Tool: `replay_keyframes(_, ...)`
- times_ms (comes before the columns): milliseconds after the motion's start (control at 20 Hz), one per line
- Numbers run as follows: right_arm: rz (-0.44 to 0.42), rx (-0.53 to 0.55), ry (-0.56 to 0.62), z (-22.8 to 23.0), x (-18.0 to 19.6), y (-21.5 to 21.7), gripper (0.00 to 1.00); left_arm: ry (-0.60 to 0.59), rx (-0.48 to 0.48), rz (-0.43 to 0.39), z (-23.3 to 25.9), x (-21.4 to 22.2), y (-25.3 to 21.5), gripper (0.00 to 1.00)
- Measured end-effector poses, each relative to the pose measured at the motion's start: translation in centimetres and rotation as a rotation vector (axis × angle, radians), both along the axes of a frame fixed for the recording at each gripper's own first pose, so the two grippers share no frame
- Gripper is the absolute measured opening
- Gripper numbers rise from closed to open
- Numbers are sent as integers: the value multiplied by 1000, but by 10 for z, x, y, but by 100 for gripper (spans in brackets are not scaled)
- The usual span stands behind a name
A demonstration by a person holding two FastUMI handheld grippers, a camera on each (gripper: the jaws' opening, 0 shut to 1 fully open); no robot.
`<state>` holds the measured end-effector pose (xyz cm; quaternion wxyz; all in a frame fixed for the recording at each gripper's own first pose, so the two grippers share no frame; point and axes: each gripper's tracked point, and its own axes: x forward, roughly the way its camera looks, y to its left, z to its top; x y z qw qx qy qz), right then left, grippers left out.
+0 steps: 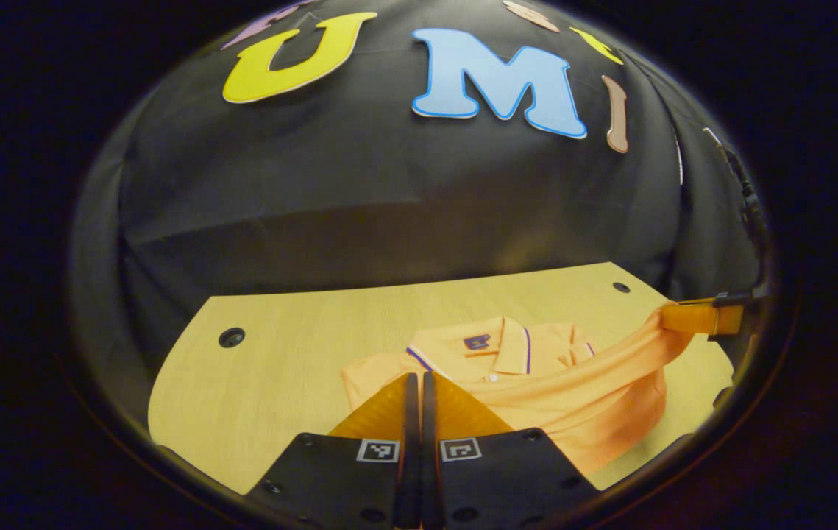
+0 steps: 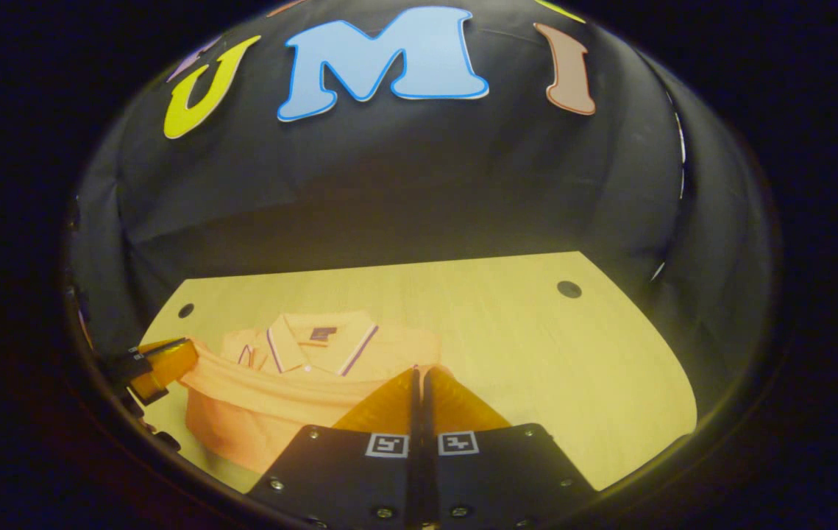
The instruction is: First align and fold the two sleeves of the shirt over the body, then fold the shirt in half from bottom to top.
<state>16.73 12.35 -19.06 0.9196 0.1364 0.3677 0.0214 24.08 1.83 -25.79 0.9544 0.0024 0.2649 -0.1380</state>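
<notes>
An orange polo shirt (image 1: 536, 383) lies on the wooden table (image 1: 279, 353) with its collar toward the far wall. Its near edge is lifted and stretched into a band between the two grippers. In the left gripper view my left gripper (image 1: 419, 383) is shut, with the shirt's fabric at its tips. Far right in that view, the right gripper (image 1: 702, 318) pinches the other end of the band. In the right gripper view the right gripper (image 2: 419, 377) is shut at the shirt (image 2: 279, 397). At the left edge there, the left gripper (image 2: 161, 368) holds the fabric.
The table (image 2: 536, 353) has round cable holes (image 1: 231, 337) (image 2: 569, 288) near its far corners. Bare tabletop stretches to either side of the shirt. The black cloth wall stands just behind the table's far edge.
</notes>
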Motion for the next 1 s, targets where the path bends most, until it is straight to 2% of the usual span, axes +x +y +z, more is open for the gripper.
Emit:
replay_keyframes(350,26,-23,5,-14,58,15,0,-21,22,19,-18,48,11,6)
replay_keyframes(600,30,-29,-5,-22,97,26,0,-51,26,60,-22,82,19,6)
replay_keyframes(1000,25,-53,32,-51,119,30,0,-94,19,91,-29,112,16,6)
